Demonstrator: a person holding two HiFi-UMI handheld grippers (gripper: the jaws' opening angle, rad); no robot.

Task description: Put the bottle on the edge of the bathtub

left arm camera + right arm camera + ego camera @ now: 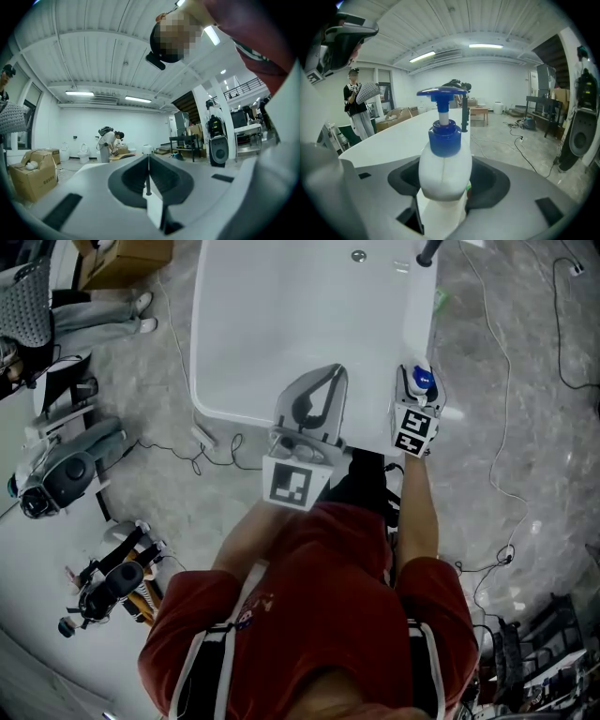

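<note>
A white bottle (443,173) with a blue pump top stands upright between the jaws of my right gripper (443,190), which is shut on its body. In the head view the bottle (421,381) and right gripper (419,395) sit over the right rim of the white bathtub (418,320), near its front corner. That rim (393,138) stretches away behind the bottle towards a black faucet (464,117). My left gripper (333,371) hovers over the tub's front edge, left of the bottle. Its jaws (148,168) meet along a thin line with nothing between them.
A black faucet (428,251) and a drain (358,255) are at the tub's far end. Cables (506,456) trail over the floor on the right. Left of the tub are a cardboard box (122,259) and equipment (56,474). A person (356,108) stands beyond the tub.
</note>
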